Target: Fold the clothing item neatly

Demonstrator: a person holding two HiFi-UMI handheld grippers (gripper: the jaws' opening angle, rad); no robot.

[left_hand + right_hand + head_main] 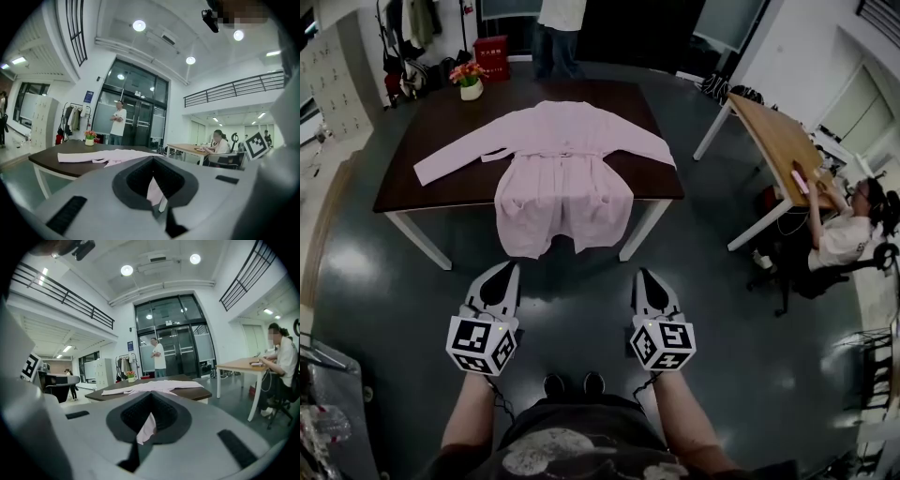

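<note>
- Nearby, the left gripper (507, 269) and the right gripper (645, 275) are held out in front of the person, above the floor and well apart from the table. On each, the jaws are seen pressed together with nothing between them.
- Farther off, the pink garment (562, 178) is found spread open on the dark table (441, 192). Its sleeves are stretched out to left and right, and its lower part hangs over the near edge.
- No fold is seen anywhere in it, so the task is judged not yet begun: the approach, the folding of sleeves and body, and the tidying are all left.
- At the table's far left corner, a flower pot (470, 82) is seen standing apart from the garment.
</note>
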